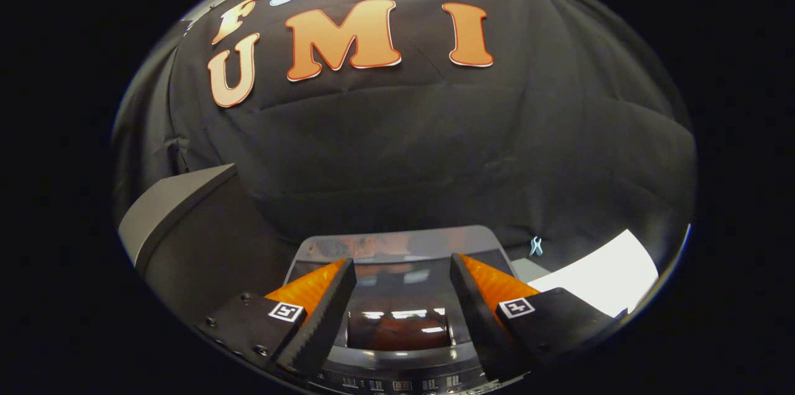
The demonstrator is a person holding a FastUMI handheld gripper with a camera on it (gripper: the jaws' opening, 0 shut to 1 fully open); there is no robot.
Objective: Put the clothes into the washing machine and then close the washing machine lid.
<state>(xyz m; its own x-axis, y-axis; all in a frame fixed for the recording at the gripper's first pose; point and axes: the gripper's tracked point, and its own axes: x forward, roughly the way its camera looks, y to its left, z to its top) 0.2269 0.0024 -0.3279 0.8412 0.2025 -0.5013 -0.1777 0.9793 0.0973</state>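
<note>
The washing machine [397, 245] stands below and just ahead of my fingers, seen from above. Its glossy dark lid [400, 295] lies flat and shut over the tub and mirrors the ceiling lights. A strip of buttons, the control panel [397, 384], runs along the machine's near edge under my fingers. My gripper [402, 267] hovers over the lid, open, with nothing between its fingers. The left fingertip [338, 277] and the right fingertip [466, 274] stand a lid's width apart.
A grey slanted panel [174, 202] rises to the left of the machine. A white surface [602, 277] lies to its right, with a small pale clip [535, 246] on the cloth beside it. The black cloth wall hangs close behind the machine.
</note>
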